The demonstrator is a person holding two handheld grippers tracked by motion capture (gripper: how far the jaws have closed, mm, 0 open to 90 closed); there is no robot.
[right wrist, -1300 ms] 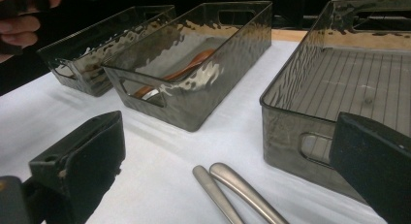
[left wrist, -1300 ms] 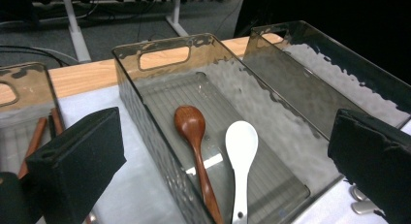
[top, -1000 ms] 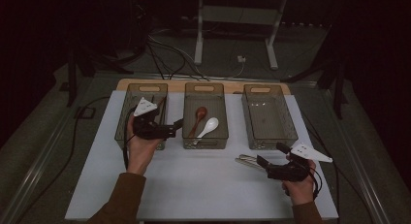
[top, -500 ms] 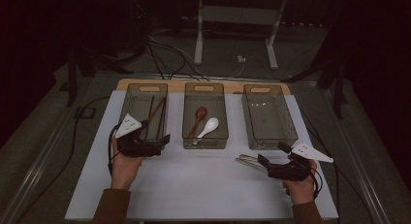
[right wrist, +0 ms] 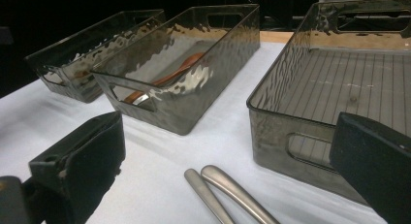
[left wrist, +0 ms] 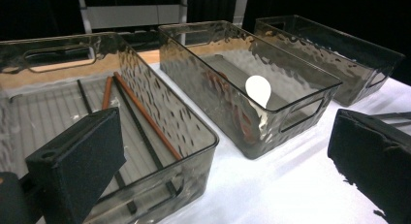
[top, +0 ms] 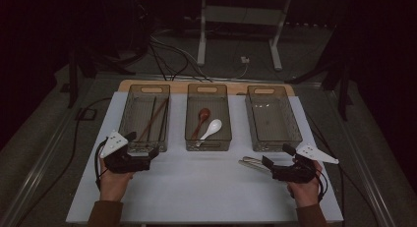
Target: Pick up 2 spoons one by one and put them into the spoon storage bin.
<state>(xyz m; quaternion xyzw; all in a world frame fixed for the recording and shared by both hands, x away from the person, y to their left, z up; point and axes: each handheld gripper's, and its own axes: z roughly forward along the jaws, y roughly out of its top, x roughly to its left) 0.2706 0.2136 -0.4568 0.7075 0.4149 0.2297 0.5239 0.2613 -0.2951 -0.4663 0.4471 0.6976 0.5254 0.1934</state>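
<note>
Here, right hand-held gripper [top: 268, 164] released, metal handles [top: 253, 163] at its 9 o'clock on the tabletop [top: 206, 187], left hand-held gripper [top: 147, 147] released, chopstick bin [top: 145, 116] at 12 o'clock.

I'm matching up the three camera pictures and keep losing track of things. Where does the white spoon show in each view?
High view: the white spoon lies in the middle bin, right of the brown spoon.
Left gripper view: its bowl shows above centre, inside the middle bin.
Right gripper view: I cannot make it out for certain through the rippled wall.
Shared landmark: the middle bin, seen in all three.
</note>
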